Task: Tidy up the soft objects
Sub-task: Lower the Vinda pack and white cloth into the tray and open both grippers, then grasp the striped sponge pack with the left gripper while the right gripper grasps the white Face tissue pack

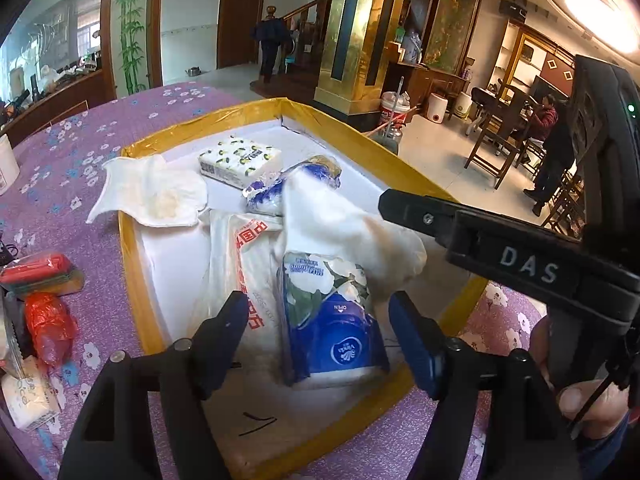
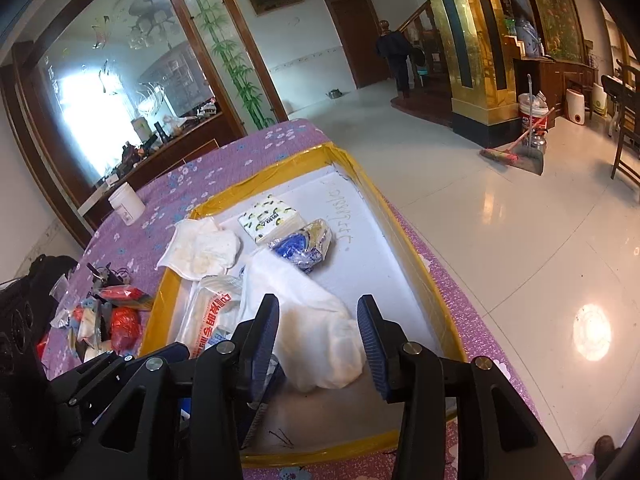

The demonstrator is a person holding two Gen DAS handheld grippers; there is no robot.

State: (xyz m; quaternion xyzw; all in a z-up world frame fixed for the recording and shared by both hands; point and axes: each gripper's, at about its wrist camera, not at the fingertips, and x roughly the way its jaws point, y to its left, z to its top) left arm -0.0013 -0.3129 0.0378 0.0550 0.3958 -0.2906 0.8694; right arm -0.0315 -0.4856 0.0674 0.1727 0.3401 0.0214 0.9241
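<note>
The left gripper [image 1: 316,334] has its fingers apart astride a blue tissue pack [image 1: 334,320]; the right gripper [image 2: 318,344] has its fingers apart around a white cloth [image 2: 320,344], both inside the yellow-rimmed tray [image 2: 404,236].

tray rim [image 1: 132,280]: glossy tape | tissue pack [image 1: 332,320]: shiny plastic | tablecloth [image 1: 60,168]: matt cloth

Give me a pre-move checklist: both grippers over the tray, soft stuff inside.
1. Left gripper open, blue tissue pack between its fingers, unpressed: ok.
2. Right gripper open, white cloth loose between its fingers: ok.
3. Cloth fully inside yellow-rimmed tray: ok.
4. Stained white cloth draped over tray rim: not ok.
5. Red bag outside on the tablecloth: not ok.
</note>
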